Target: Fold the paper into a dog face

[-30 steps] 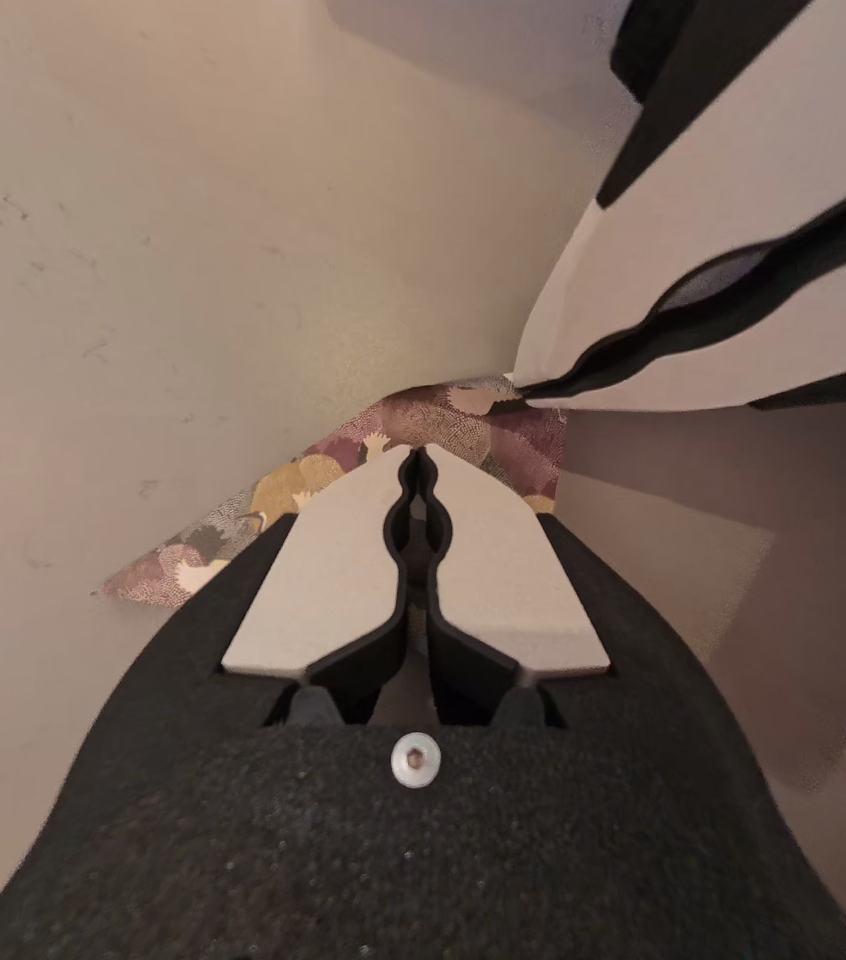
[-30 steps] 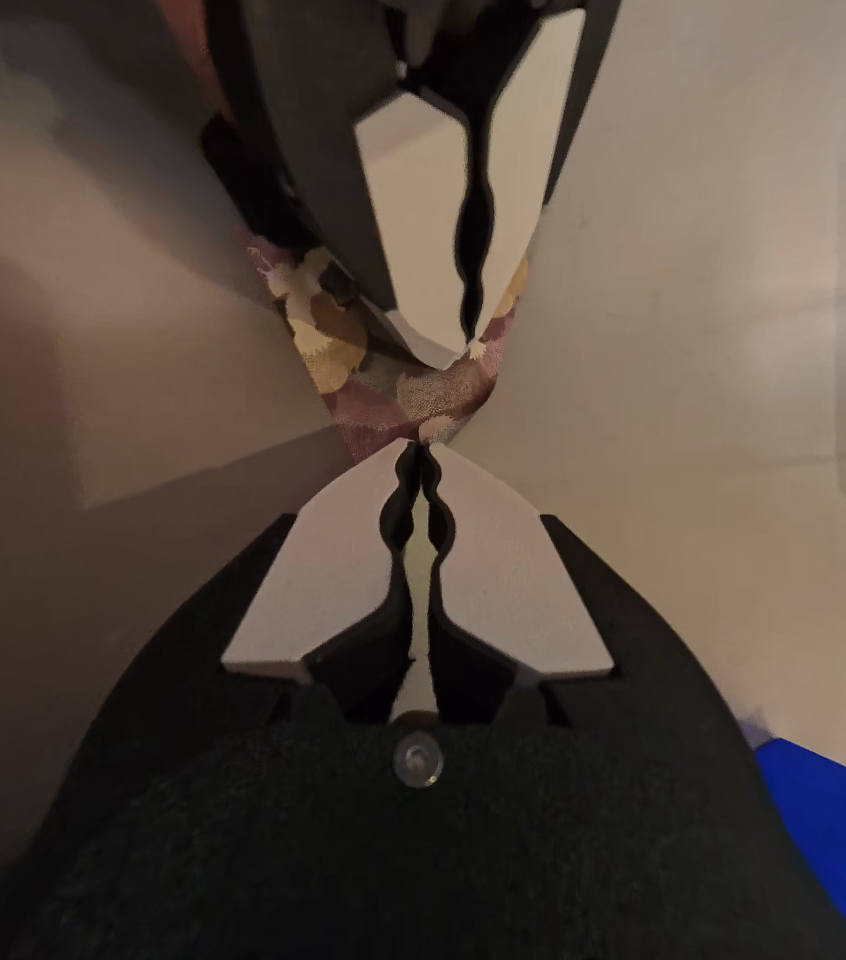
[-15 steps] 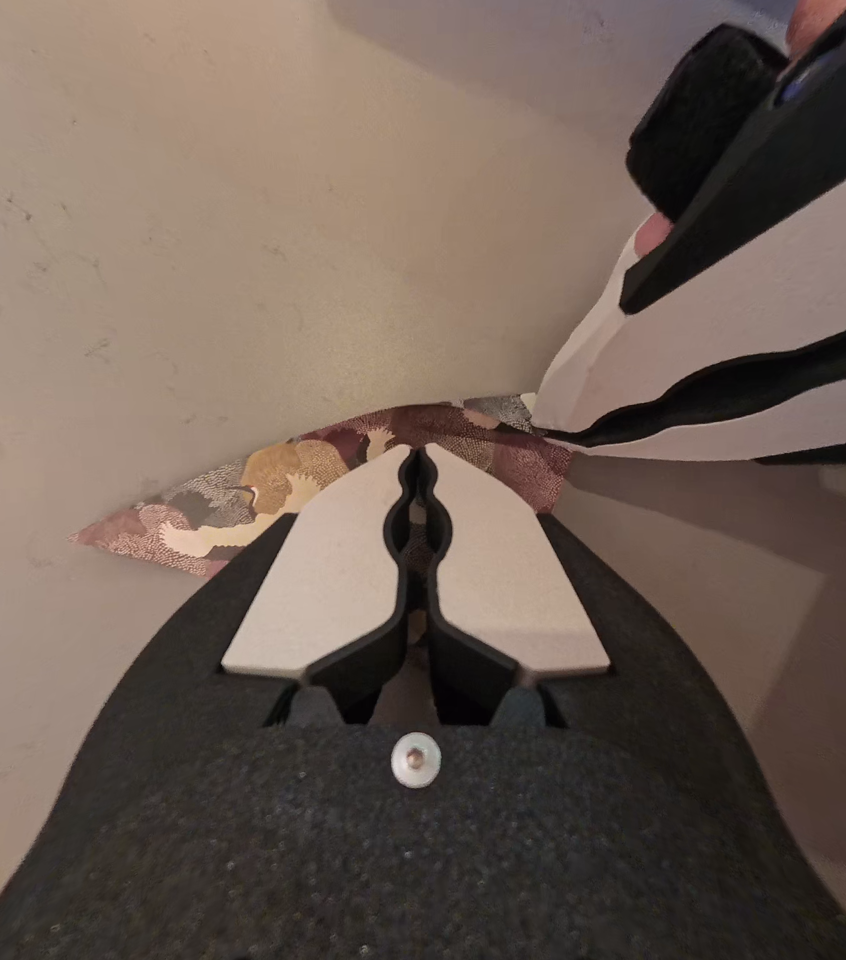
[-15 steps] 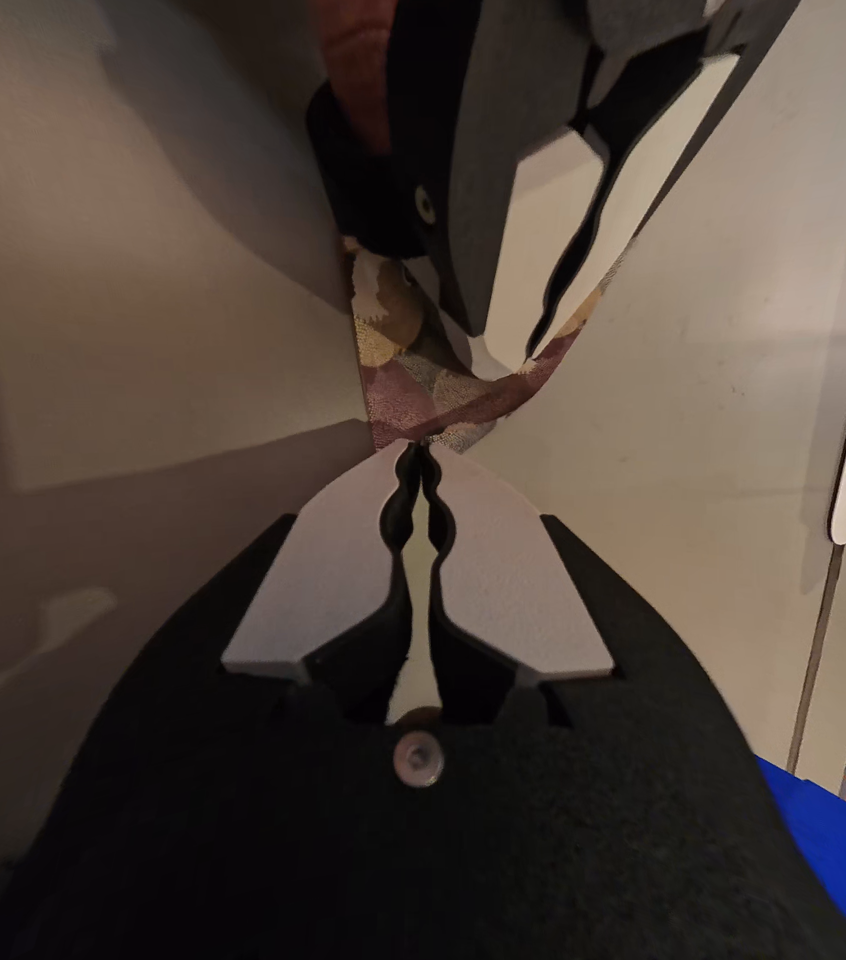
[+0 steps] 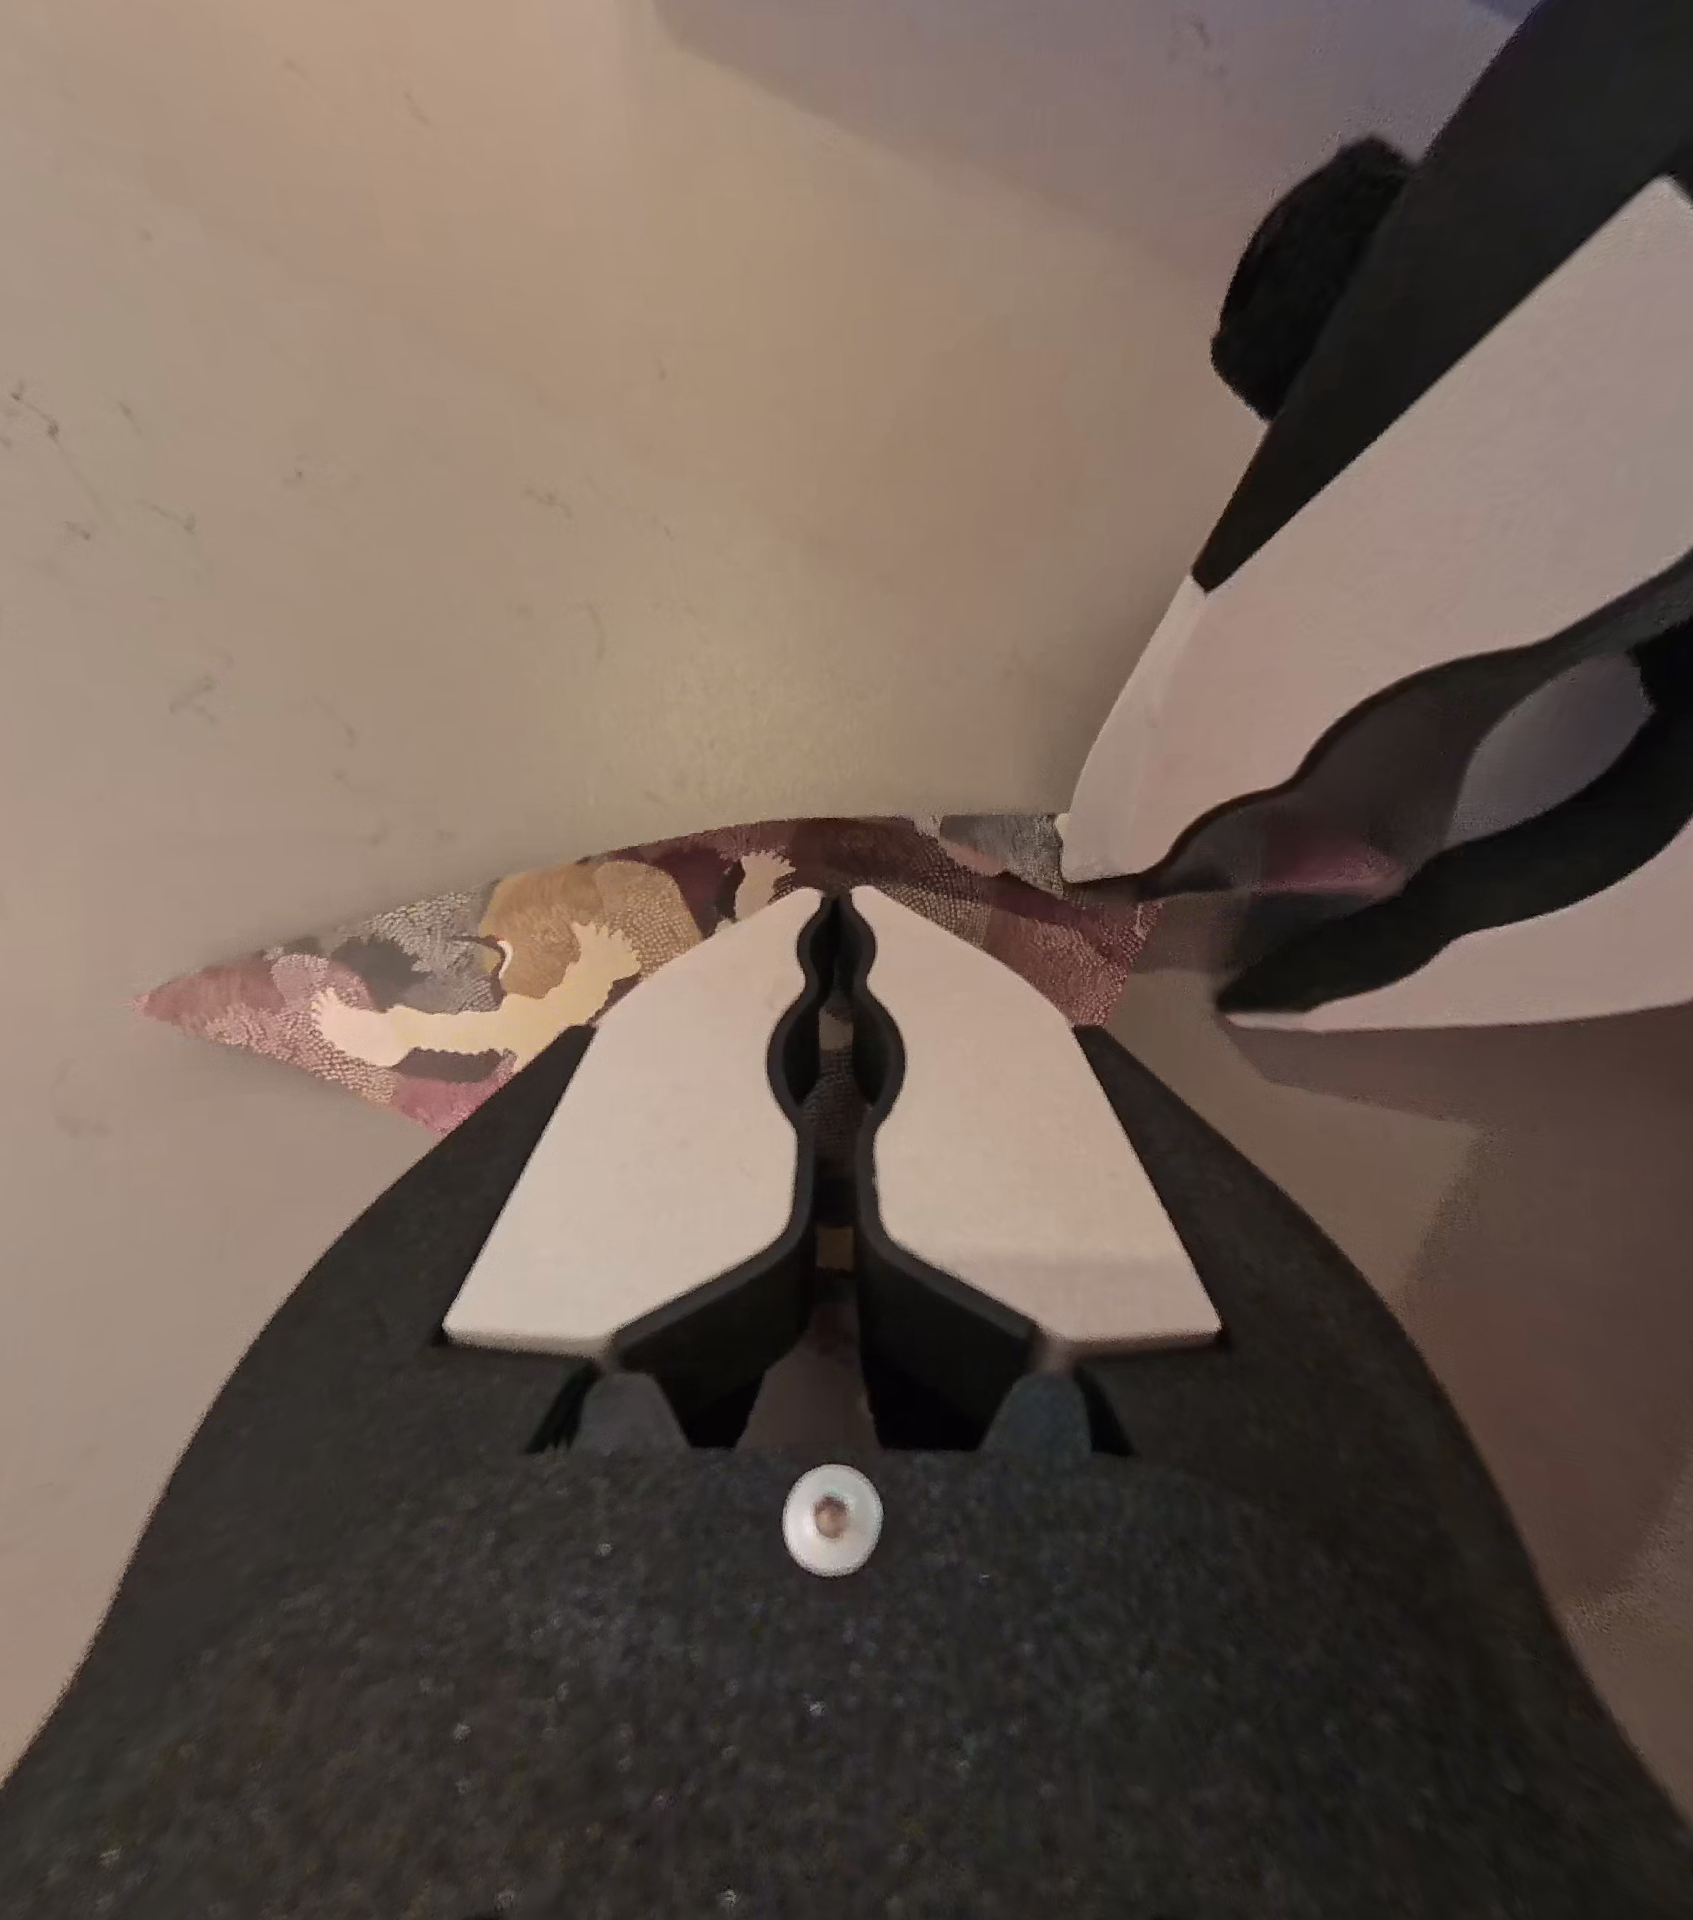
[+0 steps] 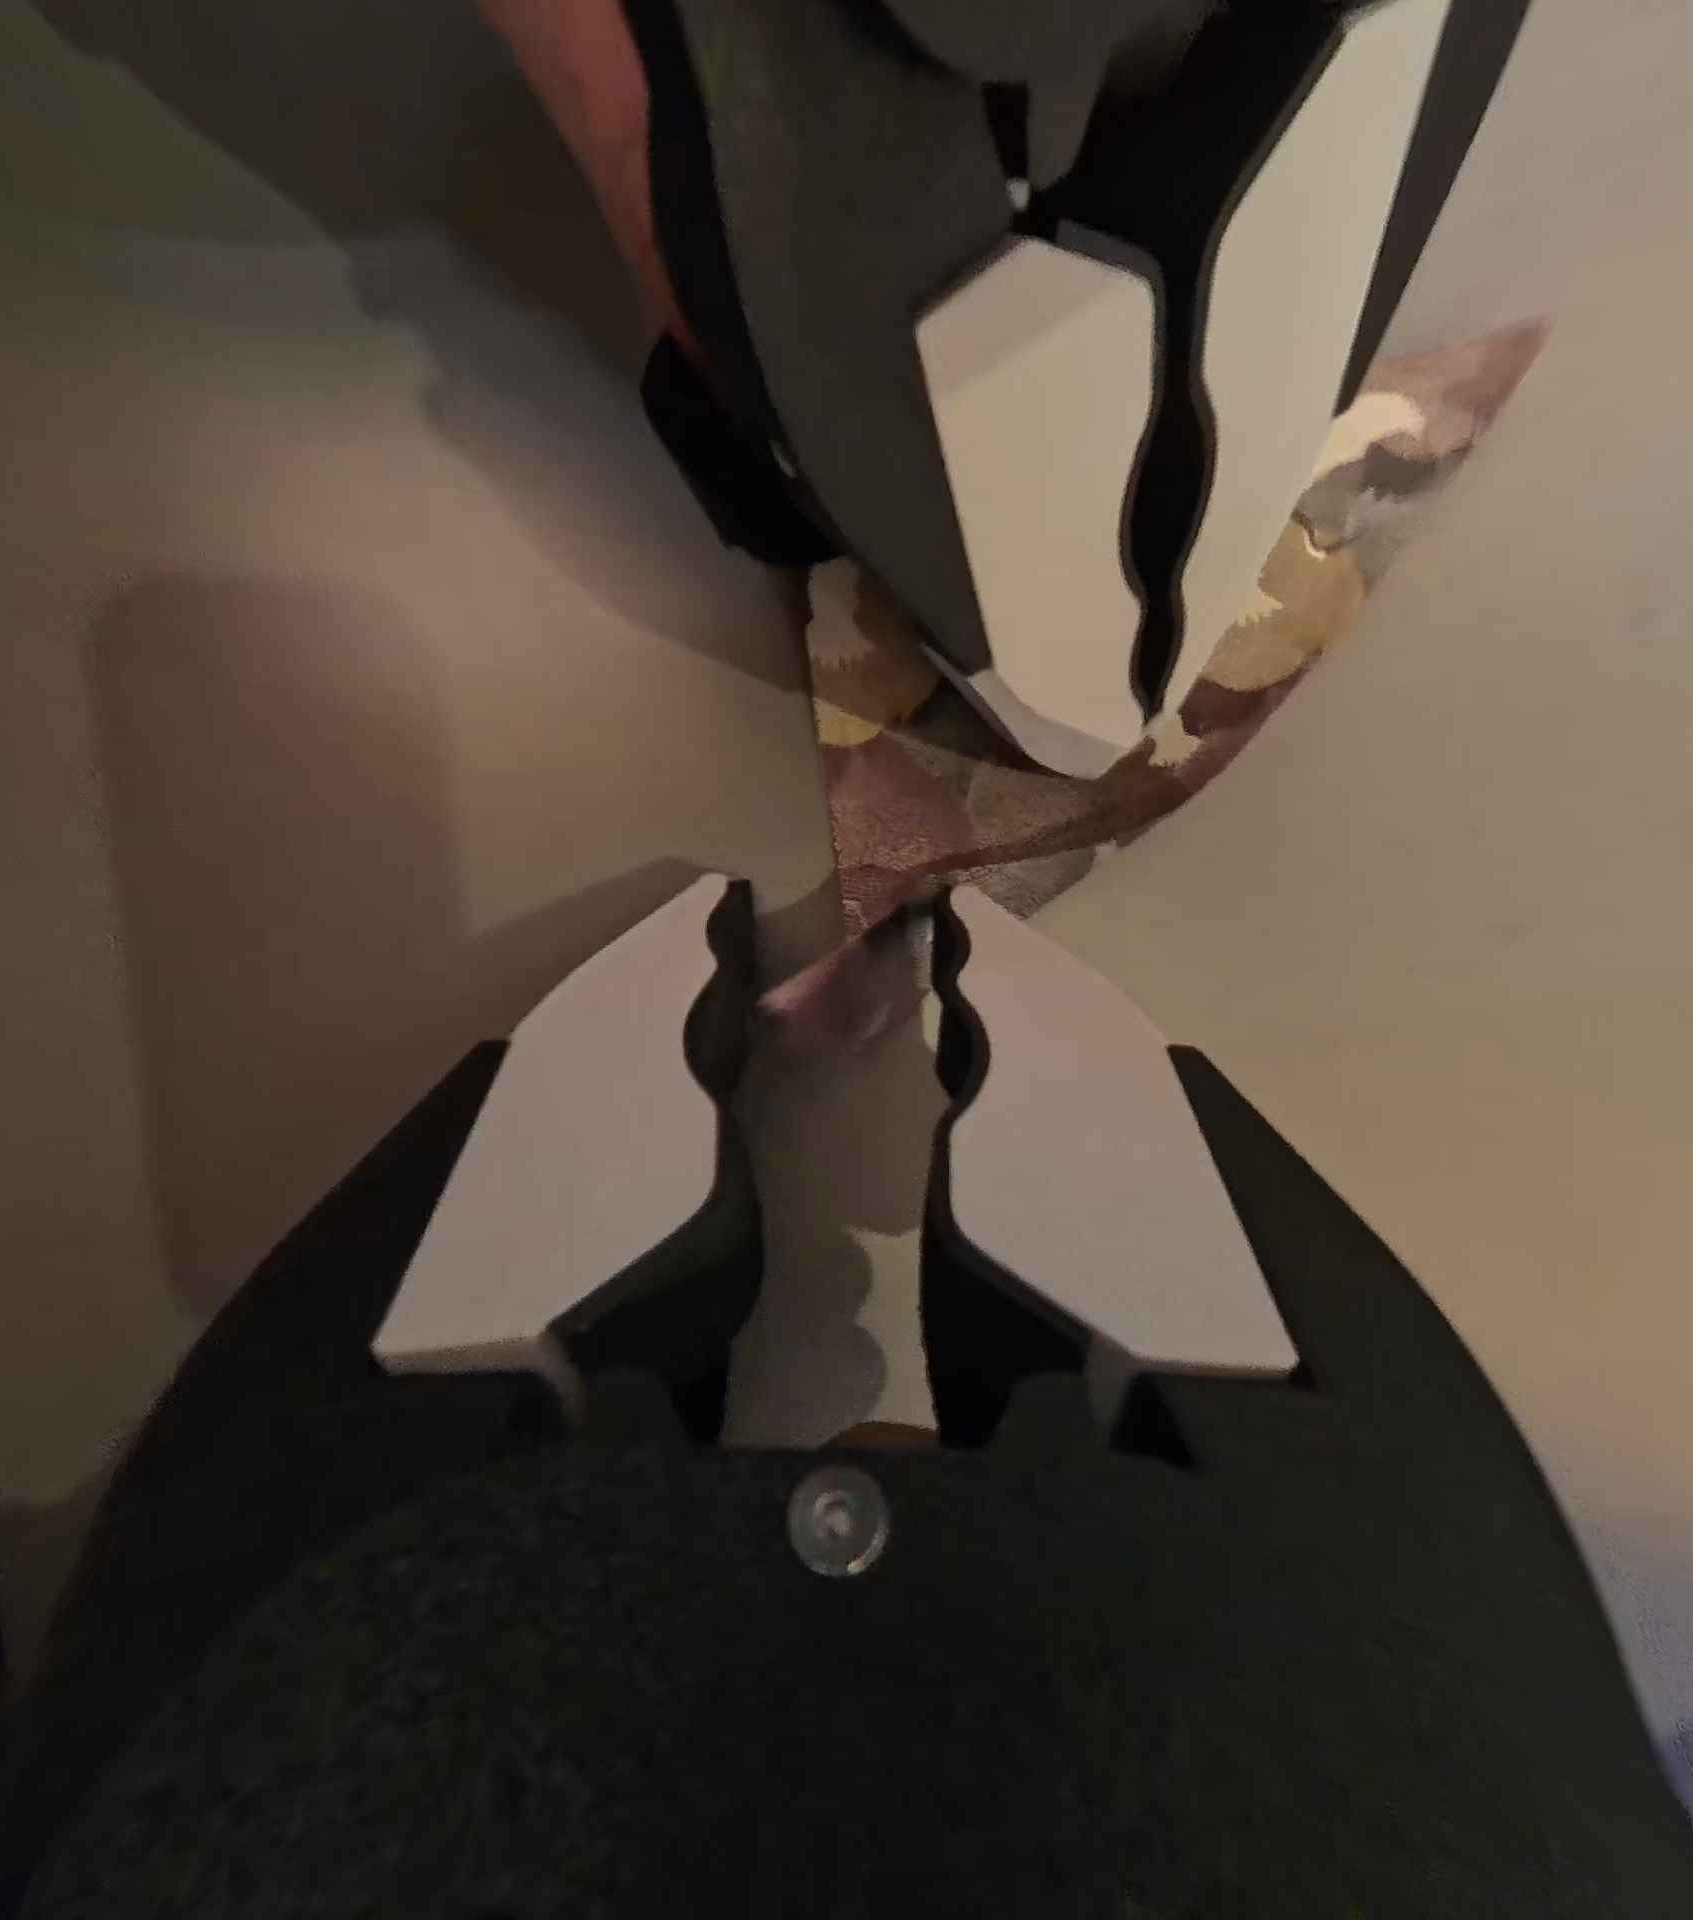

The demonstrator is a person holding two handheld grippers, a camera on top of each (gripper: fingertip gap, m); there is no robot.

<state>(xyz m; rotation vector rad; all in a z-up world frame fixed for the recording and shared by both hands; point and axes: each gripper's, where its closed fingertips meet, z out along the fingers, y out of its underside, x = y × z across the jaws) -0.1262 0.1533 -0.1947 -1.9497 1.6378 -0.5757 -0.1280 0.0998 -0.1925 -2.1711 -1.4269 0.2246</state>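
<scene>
Left claw [image 5: 836,906] clamps folded paper [image 5: 468,987], its long point aimed left.

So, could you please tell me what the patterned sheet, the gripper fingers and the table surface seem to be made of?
The patterned sheet looks like thin matte origami paper: it holds sharp points and a crisp crease. The left gripper fingers look like rigid matte plastic, pale faces over black wavy liners, perhaps rubber. The table looks like a smooth cream laminate with faint scuffs, though I cannot be sure.
</scene>
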